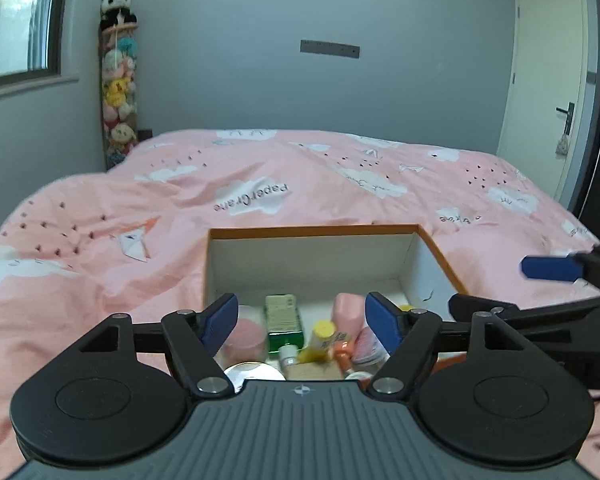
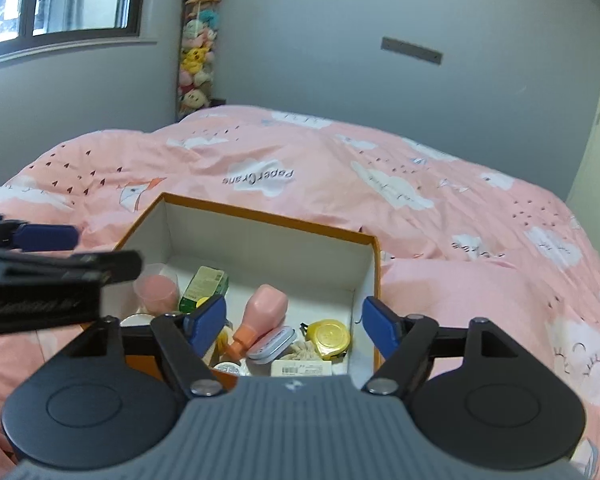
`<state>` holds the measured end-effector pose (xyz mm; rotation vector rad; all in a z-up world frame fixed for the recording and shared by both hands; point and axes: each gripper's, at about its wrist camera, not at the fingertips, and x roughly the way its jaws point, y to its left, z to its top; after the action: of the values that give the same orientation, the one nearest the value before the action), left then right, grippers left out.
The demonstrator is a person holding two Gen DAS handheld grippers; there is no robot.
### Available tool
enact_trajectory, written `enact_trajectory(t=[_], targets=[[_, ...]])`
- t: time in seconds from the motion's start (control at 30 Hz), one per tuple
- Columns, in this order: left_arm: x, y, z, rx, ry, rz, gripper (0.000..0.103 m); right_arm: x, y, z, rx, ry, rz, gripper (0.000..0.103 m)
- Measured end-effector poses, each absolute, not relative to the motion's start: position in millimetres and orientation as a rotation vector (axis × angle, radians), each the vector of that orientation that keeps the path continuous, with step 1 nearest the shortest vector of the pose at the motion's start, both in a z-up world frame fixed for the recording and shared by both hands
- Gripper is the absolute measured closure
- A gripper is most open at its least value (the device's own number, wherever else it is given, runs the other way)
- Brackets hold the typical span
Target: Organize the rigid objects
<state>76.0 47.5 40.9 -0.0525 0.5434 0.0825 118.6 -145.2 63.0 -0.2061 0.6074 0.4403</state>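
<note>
An orange-rimmed cardboard box (image 1: 312, 231) with white inner walls sits on the pink bed; it also shows in the right wrist view (image 2: 268, 216). Inside lie a green bottle (image 1: 284, 322), a pink bottle (image 2: 266, 308), a pink cup (image 2: 156, 290), a yellow tape measure (image 2: 332, 338), a small tin (image 2: 272, 344) and a yellow tube (image 1: 320, 340). My left gripper (image 1: 302, 320) is open and empty above the box's near end. My right gripper (image 2: 294, 326) is open and empty above the box too. Each gripper shows at the edge of the other's view.
The pink duvet (image 1: 260, 184) with cloud prints covers the whole bed around the box. A tall column of plush toys (image 1: 118, 80) stands in the far corner by the window. A white door (image 1: 544, 92) is at the right.
</note>
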Motion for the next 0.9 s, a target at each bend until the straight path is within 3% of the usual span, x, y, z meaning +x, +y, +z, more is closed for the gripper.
enact_trajectory(t=[0.3,0.9], targets=[[60,56,32,-0.060,0.524,0.189,0.006,89,-145,53,-0.159,0.520,0.326,0.014],[68,55,-13,-0.058,0.707,0.192,0.006,101,-152,16,-0.040,0.664,0.339,0.012]])
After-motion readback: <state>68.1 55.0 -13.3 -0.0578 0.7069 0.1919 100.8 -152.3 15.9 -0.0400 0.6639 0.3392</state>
